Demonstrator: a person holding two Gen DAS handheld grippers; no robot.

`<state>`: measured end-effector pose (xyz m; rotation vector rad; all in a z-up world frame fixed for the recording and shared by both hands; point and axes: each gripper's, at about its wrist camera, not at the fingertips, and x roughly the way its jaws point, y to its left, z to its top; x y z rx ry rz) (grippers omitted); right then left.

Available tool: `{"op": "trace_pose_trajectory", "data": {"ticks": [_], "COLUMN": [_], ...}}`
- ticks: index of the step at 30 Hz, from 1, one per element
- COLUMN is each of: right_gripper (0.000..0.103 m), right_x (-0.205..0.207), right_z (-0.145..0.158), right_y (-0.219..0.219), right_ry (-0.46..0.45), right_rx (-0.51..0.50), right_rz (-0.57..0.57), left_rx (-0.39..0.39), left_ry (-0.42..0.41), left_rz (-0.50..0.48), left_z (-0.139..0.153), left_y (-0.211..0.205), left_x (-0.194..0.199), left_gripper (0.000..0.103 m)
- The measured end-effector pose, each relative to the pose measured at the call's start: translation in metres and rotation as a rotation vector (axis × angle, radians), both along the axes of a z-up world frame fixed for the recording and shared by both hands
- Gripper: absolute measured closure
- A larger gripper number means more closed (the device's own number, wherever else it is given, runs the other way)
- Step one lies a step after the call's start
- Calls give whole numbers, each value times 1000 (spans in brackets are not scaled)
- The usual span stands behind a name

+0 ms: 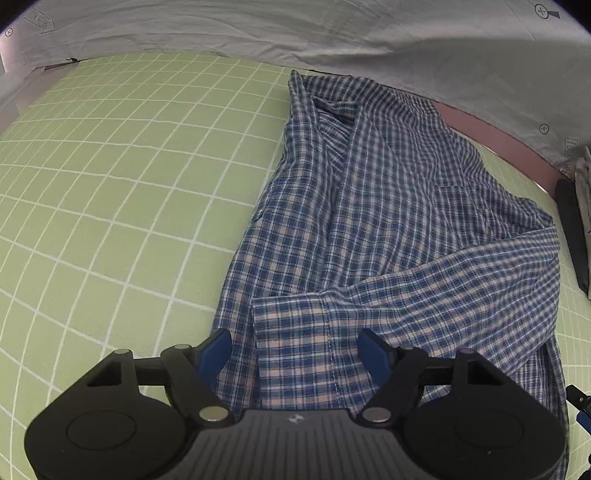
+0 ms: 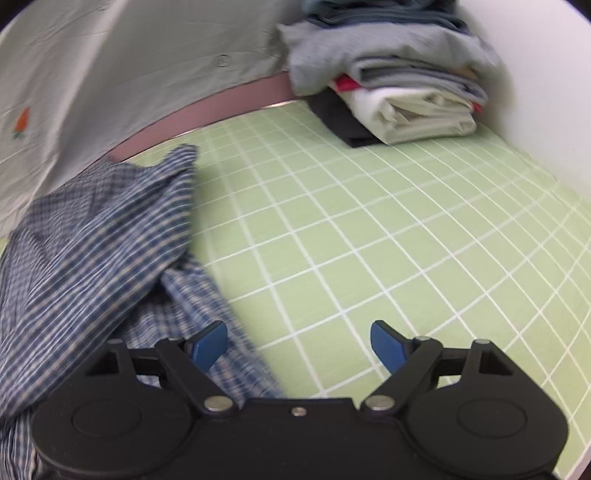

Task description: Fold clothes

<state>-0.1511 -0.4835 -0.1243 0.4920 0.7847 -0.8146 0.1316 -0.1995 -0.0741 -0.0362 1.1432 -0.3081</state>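
Sleeve cuff [image 1: 291, 332] crosswise over lengthwise plaid shirt [image 1: 369, 192], collar far.

A blue-and-white plaid shirt [image 1: 376, 221] lies on a green grid-lined mat [image 1: 122, 192], filling the centre and right of the frame, its collar [image 1: 338, 109] toward the top. 1 sleeve [image 1: 424, 295] is folded across the body, its cuff [image 1: 291, 332] at lower centre. The left gripper [image 1: 294, 352] sits at the bottom edge, its 2 blue fingertips [image 1: 216, 350] spread wide above the cuff, holding nothing. Pale grey cloth [image 1: 295, 33] spans the top of the frame. A dark object [image 1: 570, 229] lies at the right edge.
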Motion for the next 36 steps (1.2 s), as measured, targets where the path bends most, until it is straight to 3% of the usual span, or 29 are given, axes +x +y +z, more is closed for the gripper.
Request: {"op": "trace_pose_trajectory", "data": {"ticks": [4,5,7,12,20,25,36], "right_gripper": [18,18,18,18,18,18,18], "right_x": [5,5,8,18,46,73,164], "right_z": [-6,-8,-10,-10,-12,-13,-4], "right_y": [0,2,6,14,31,28,12], "right_ry": [33,41,56,87,136,163,135], "right_rx": [12,14,9,-20,-78,-155,-255], "right_rz": [6,12,26,77,218,247,328], "left_rx": [10,12,16,35,-87,-147,-185], "left_ry": [7,5,2,-57,-156,-228,-298], "left_rz": [-31,-42,-63,-106,-44,-2,102], "left_z": [-4,-4,-5,7,52,76,91], "left_y": [-2,-3,-4,-6,9,17,44], "left_x": [2,2,2,0,14,34,85], "left_gripper": [29,35,71,94,98,99,99]}}
